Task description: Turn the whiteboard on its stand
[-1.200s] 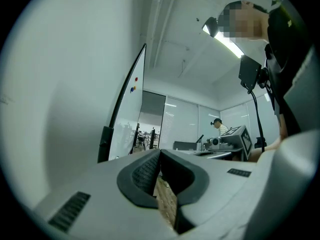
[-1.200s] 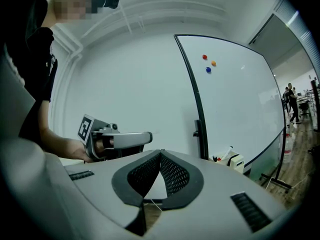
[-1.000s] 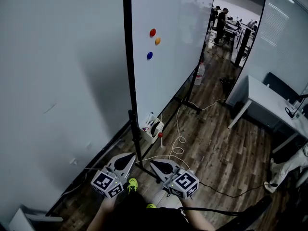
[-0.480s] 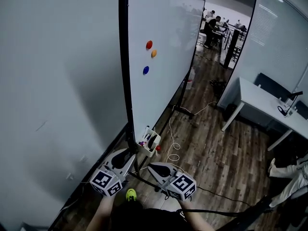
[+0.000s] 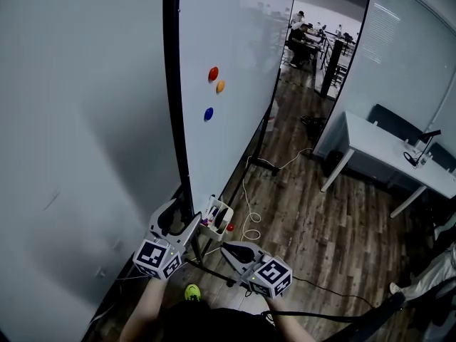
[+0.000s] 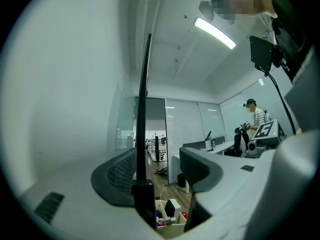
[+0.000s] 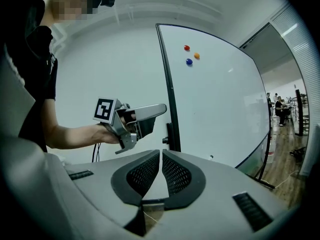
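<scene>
Three magnets [image 5: 220,87] dot the upright, black-framed whiteboard [image 5: 242,41].

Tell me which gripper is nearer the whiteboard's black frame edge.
Left. The left gripper straddles the frame edge; its jaws have just been opening around it. The right gripper, shut, sits clear to its right.

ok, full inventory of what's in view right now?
whiteboard: one, white with black frame, upright, centre
magnets: three, red, orange, blue, on the board face
marker box: one, white, at the board's foot
cable: one, white, looped on the floor
desk: one, white, right
people: a few, dark clothes, far end
left gripper: one, grey, jaws have just been opening, apart, frame edge between them
right gripper: one, grey, jaws together, empty
</scene>
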Motion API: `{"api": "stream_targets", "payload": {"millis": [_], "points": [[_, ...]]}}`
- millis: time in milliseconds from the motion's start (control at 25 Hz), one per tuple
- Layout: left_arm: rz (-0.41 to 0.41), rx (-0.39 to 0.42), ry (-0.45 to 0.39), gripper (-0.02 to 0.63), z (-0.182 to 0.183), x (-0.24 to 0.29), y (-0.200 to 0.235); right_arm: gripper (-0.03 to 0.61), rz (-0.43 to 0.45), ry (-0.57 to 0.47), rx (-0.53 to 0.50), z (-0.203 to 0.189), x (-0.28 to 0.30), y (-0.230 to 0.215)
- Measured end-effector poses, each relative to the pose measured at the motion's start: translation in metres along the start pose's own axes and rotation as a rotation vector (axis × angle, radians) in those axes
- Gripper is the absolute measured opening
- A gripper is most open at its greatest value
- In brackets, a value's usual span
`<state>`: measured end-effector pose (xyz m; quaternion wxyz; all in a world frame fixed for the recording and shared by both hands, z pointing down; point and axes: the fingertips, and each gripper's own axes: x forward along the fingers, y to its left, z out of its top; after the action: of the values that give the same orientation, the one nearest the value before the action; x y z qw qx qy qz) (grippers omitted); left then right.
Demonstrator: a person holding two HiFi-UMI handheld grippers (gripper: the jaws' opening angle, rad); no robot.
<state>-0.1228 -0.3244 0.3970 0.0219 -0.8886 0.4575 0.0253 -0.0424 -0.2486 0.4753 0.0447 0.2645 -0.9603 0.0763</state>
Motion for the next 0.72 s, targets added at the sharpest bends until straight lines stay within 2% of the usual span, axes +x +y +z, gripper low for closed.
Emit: {"api": "stream_targets", "payload": {"millis": [440, 720], "points": [[0.003, 0.088, -0.035, 0.256, 0.041, 0.053, 0.028, 0.021, -0.052, 0.017, 0.039, -0.008, -0.010, -0.018], [-0.011, 0.101, -0.054, 0.242, 0.053, 0.070, 0.030, 0.021, -0.078, 0.015, 0.059, -0.014, -0.015, -0.020]]}}
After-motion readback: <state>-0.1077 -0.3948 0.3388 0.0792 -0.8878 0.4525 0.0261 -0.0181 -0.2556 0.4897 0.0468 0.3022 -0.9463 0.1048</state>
